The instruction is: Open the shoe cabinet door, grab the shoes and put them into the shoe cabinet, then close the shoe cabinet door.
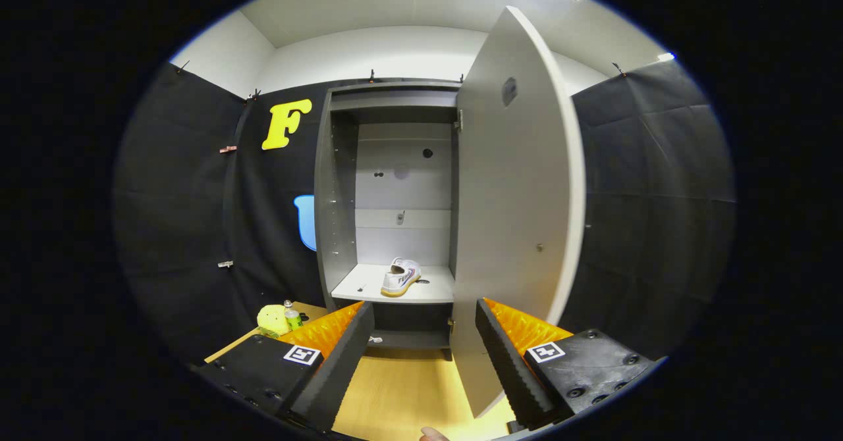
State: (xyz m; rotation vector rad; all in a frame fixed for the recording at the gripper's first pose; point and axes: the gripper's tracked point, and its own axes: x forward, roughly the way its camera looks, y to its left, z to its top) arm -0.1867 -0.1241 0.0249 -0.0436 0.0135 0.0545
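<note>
shoe (401,276) sits on the shelf (369,289), door (514,217) wide open, my gripper (425,355) open and empty; a careless push could slam the door or pinch a finger.

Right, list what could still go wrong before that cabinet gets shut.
1. The door stands wide open just ahead of the open, empty gripper; a push from this angle might clip its edge on a finger.
2. The shoe lies near the shelf front, so the closing door could catch it.
</note>
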